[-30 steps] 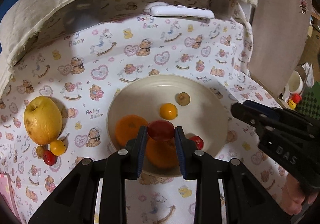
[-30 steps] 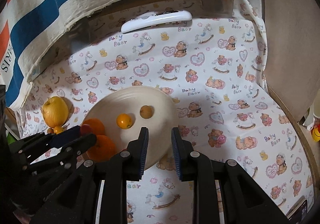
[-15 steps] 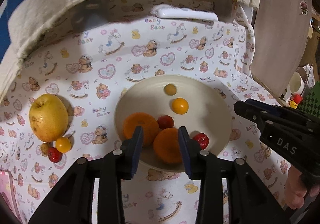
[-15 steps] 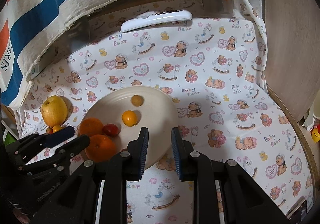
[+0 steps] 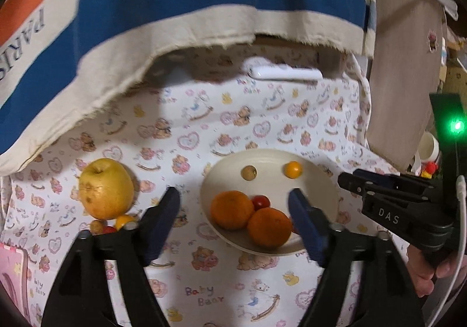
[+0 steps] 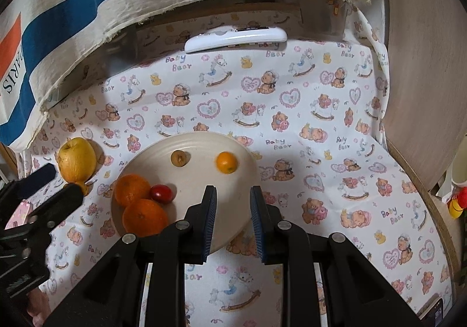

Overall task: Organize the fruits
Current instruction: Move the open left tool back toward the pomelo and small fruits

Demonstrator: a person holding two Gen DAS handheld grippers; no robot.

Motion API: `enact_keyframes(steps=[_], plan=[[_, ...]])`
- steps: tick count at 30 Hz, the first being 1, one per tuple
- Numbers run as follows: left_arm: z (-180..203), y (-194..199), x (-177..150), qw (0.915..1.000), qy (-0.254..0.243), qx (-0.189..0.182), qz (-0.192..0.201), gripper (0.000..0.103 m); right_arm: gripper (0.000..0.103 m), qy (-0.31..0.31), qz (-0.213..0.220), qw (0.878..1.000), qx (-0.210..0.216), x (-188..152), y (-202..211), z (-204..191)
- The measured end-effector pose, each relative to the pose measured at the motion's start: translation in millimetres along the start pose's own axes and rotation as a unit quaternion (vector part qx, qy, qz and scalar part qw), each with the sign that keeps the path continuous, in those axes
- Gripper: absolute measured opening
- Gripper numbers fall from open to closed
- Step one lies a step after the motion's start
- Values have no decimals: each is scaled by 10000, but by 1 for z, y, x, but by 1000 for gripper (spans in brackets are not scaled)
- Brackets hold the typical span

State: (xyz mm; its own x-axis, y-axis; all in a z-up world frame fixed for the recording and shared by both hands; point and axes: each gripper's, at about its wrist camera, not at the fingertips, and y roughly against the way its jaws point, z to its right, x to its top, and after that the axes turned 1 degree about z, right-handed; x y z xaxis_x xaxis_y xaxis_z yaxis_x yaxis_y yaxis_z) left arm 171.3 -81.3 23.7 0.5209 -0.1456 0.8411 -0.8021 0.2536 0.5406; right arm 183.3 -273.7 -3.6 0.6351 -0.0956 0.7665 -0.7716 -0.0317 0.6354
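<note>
Left wrist view, starting from the left side: big yellow apple on the counter, off the plate, with three tiny fruits touching its near side. Looks heavy, hard and smooth, so probably best held across the fat middle, not by the stem end. Tiny fruits likely light, soft and easy to squash, so only a gentle pinch around the middle, one at a time.

Next, left tool, spread wide, holding nothing, up over the near side of the plate. On the plate, two oranges touching each other, with a red tomato tucked just behind them. Oranges probably a bit heavy, with bumpy skin that grips well, and a little squishy. Farther back on the plate, small brown fruit and small orange fruit, apart from each other. Both round, so likely to roll at a bump. At the far right, right tool, pointing in toward the plate.

Right wrist view, again from the left: same apple at the left edge, then the plate, then the right tool, open a little way, pinching nothing, over the near rim of the plate. White remote at the back of the counter, well apart from all the fruit.
</note>
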Motion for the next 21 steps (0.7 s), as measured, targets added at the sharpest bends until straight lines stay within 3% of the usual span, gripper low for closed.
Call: enact_keyframes(steps=[2, 6, 8, 11, 21], plan=[[-5, 5, -1, 9999, 32, 51, 121, 82, 28, 5, 33, 10000, 1, -1, 1, -1], [-16, 11, -3, 9992, 132, 182, 320, 94, 62, 12, 221, 9997, -82, -1, 5, -2], [-21, 14, -5, 9990, 186, 131, 380, 101, 68, 17, 407, 9991, -144, -1, 10, -2], [-25, 18, -6, 9986, 213, 29, 489, 102, 83, -8, 570, 9983, -110, 1, 16, -2], [-38, 27, -9, 9962, 344, 157, 779, 102, 90, -141, 703, 9974, -104, -1, 18, -2]])
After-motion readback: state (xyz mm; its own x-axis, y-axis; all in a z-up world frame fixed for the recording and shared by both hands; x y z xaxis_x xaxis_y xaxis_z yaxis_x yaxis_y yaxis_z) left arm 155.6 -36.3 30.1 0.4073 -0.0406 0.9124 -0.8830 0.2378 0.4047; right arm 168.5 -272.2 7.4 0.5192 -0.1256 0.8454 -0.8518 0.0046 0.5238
